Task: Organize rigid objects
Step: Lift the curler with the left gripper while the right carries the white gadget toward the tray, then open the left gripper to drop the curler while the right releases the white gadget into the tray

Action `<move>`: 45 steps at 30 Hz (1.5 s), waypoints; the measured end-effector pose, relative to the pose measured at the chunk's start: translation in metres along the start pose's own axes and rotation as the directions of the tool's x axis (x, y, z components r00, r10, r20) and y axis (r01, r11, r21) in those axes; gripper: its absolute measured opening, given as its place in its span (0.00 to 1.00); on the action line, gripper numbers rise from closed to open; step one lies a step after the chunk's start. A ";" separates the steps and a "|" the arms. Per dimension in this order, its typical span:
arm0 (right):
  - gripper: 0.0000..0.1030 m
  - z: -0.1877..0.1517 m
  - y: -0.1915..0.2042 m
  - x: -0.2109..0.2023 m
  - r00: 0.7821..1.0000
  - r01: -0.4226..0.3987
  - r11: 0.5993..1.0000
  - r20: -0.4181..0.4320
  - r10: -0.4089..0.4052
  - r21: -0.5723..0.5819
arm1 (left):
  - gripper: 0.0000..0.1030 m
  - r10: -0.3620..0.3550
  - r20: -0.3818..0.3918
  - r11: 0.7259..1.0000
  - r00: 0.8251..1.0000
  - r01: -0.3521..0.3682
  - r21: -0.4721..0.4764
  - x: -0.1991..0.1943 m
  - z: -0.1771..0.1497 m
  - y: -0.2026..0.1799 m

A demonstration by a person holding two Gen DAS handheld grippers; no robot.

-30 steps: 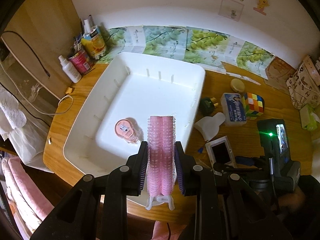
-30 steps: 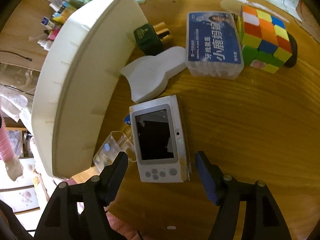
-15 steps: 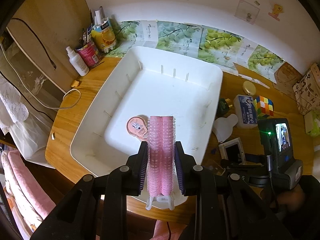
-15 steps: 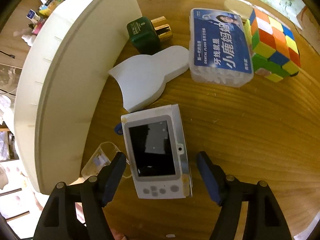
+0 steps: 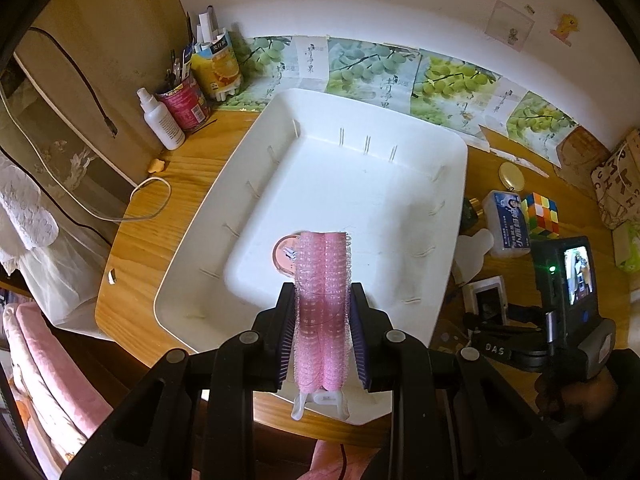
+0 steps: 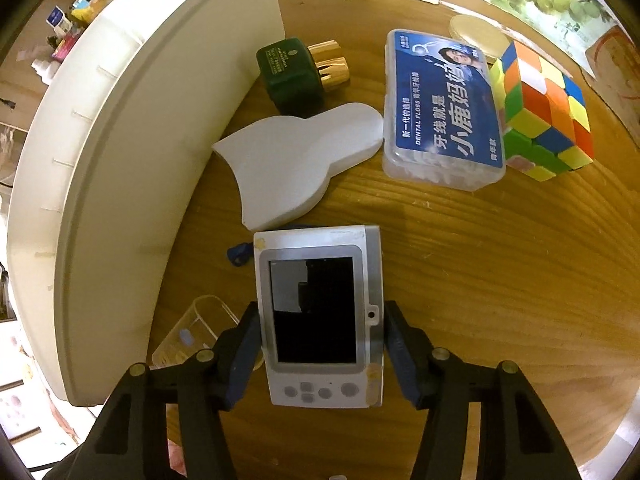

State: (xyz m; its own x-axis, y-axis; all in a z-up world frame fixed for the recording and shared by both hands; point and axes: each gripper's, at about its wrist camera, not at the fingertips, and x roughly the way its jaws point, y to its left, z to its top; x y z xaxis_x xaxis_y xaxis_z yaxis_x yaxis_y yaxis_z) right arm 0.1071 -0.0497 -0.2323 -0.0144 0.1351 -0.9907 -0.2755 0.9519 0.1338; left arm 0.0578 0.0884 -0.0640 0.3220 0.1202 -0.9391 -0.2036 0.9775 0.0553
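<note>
The left tongs are closed on a bundle of pink hair rollers, both pads pressed against its sides, with the bundle's white clip end projecting below the pads. The rollers are held above the near part of a large white tray that sits on the wooden surface. One small round pink tin lies on the tray floor, partly hidden behind the rollers. In the right wrist view, the right tongs straddle a small white handheld game console lying flat on the surface, screen up; the pads sit against or just beside its two long edges, and full contact cannot be confirmed. The console lies just beside the outer wall of the tray. Beyond it lie a flat white bottle-shaped piece, a dark green bottle with a gold cap, a clear box of dental floss with a blue label and a colour puzzle cube, the cube touching the floss box. A small clear plastic case rests between the console and the tray wall. At the far left corner of the surface stand a white spray bottle and a red can.
</note>
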 end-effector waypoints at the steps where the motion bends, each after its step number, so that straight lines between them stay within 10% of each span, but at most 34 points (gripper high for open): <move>1: 0.57 0.000 -0.006 0.000 1.000 -0.004 1.000 0.001 0.004 0.009 | 0.27 0.000 -0.003 1.000 1.000 0.000 0.004 0.001 0.000 0.002; 25: 0.57 -0.020 -0.091 -0.086 0.973 -0.053 0.964 0.229 -0.008 0.259 | 0.27 -0.008 -0.068 0.988 0.998 0.019 0.153 0.029 0.006 0.027; 45: 0.57 -0.027 0.006 -0.127 0.906 -0.179 0.978 0.405 0.123 0.103 | 0.28 0.029 -0.060 0.982 0.998 -0.017 0.187 0.035 0.015 0.051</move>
State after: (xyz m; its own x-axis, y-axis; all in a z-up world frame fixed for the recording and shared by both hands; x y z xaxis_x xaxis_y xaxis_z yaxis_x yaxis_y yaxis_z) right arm 0.0812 -0.0690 -0.1059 0.3425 0.3508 -0.8716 -0.1682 0.9356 0.3105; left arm 0.0724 0.1449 -0.0889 0.2598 0.1376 -0.9558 -0.0323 0.9905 0.1338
